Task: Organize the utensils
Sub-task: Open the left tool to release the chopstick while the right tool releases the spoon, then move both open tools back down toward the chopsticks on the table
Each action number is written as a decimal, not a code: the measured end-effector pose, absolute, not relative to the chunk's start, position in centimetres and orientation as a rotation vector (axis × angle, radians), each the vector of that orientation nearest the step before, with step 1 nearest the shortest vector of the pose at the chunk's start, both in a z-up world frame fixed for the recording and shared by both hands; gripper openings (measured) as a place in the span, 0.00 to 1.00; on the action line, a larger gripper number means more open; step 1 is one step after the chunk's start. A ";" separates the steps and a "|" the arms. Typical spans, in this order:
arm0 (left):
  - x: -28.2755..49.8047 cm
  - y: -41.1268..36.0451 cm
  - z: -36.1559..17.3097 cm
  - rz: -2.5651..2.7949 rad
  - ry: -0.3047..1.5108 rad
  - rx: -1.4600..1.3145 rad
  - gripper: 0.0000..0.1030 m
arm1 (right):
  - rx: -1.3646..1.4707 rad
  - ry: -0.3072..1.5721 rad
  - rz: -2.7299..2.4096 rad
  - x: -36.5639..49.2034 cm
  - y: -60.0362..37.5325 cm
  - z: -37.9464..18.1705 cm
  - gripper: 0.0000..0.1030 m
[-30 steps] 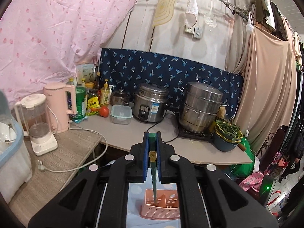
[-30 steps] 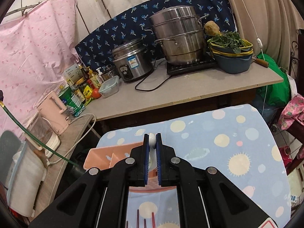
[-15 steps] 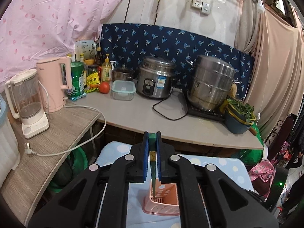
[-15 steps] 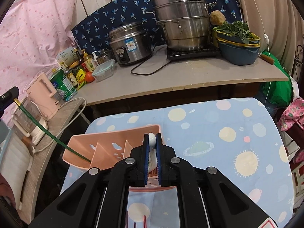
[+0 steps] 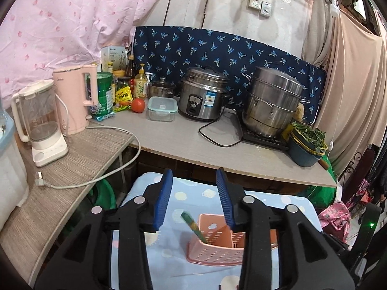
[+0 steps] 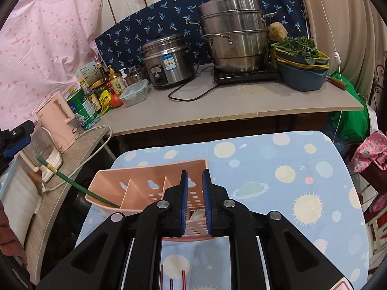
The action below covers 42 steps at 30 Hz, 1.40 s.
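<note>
Both have just let go: the left hand-held gripper (image 5: 194, 198) gapes wide, its green chopstick (image 5: 193, 223) now leaning in the pink caddy (image 5: 212, 251); the right hand-held gripper (image 6: 195, 200) stands narrowly parted, its white spoon (image 6: 197, 215) dropped inside.

— What do we hold in our right gripper (image 6: 195, 186)?
— Nothing; our jaws stand slightly apart above the caddy (image 6: 145, 188).
— And inside it?
— A green stick (image 6: 72, 183) leans out leftward; something white (image 6: 196, 215) lies below our fingers.
</note>
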<state>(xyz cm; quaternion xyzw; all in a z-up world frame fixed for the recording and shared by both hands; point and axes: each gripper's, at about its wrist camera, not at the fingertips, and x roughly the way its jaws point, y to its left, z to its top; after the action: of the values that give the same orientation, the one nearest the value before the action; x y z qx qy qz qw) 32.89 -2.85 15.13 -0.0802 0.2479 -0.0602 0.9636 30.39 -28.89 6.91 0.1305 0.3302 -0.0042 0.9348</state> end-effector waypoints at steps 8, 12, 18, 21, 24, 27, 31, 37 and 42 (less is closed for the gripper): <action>29.7 -2.1 14.6 -0.118 0.538 -0.130 0.35 | 0.258 0.670 0.000 26.6 -28.4 7.3 0.19; 27.7 -1.9 13.8 -0.106 0.554 -0.106 0.35 | 0.250 0.678 0.012 24.1 -27.7 7.0 0.20; 24.6 -1.4 11.6 -0.083 0.593 -0.057 0.35 | 0.227 0.702 0.026 19.8 -26.3 5.8 0.20; 23.1 -1.1 10.1 -0.067 0.621 -0.032 0.35 | 0.218 0.717 0.036 17.7 -25.6 5.0 0.21; 21.4 -0.8 8.2 -0.067 0.657 -0.019 0.35 | 0.202 0.732 0.040 15.6 -24.9 4.1 0.21; 19.7 -0.5 6.5 -0.064 0.690 -0.007 0.35 | 0.187 0.747 0.039 13.6 -24.2 3.1 0.21; 17.6 -0.3 4.2 -0.081 0.745 -0.008 0.35 | 0.181 0.774 0.036 11.2 -23.9 1.7 0.21; 14.2 -0.3 0.4 -0.101 0.824 -0.003 0.35 | 0.169 0.833 0.017 7.9 -23.7 -1.2 0.21; 12.5 -0.6 -1.9 -0.109 0.874 0.014 0.35 | 0.197 0.885 0.008 5.8 -24.0 -3.7 0.21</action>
<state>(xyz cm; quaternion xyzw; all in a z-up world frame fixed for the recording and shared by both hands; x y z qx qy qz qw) 12.52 -0.64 -1.89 0.0066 0.4229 -0.0529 0.9046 5.84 -24.05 -3.75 0.0951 0.4275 0.0037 0.8990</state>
